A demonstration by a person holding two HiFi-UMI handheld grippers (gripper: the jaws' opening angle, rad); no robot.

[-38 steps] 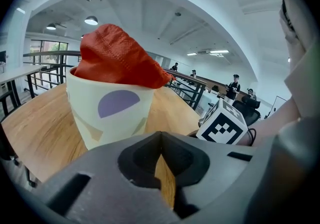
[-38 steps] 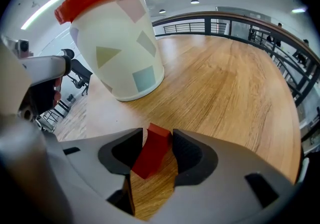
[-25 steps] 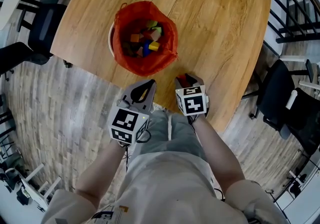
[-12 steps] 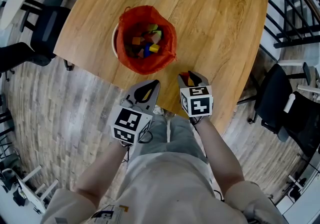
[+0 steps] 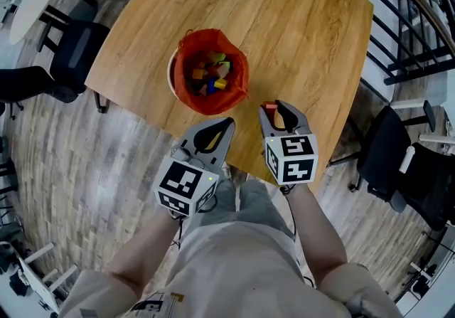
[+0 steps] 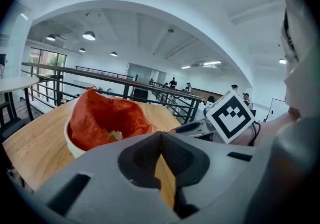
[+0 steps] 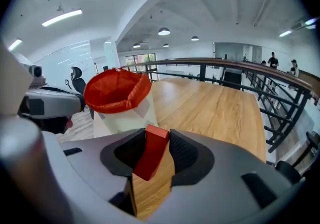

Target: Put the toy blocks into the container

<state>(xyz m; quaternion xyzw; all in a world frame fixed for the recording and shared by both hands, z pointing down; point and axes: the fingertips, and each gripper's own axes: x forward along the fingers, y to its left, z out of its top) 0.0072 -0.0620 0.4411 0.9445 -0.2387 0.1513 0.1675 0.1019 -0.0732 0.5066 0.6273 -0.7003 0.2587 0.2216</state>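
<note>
R claw [image 7: 157, 138] pinched red block [image 7: 151, 155] by flat sides, prob. light & rigid, container [image 7: 122, 118] ahead-left; L claw [image 6: 160, 139] was pressed together.

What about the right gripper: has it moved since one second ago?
Yes. The right gripper, holding a red rectangular block, rose from the wooden table, growing against the red-lined white bucket.

the right gripper [image 7: 157, 139] pinches a tilted red block [image 7: 151, 152] between its jaws above the wooden table [image 7: 215, 107]. ahead to the left stands the white container [image 7: 122, 119], lined with a red bag [image 7: 116, 90].
</note>
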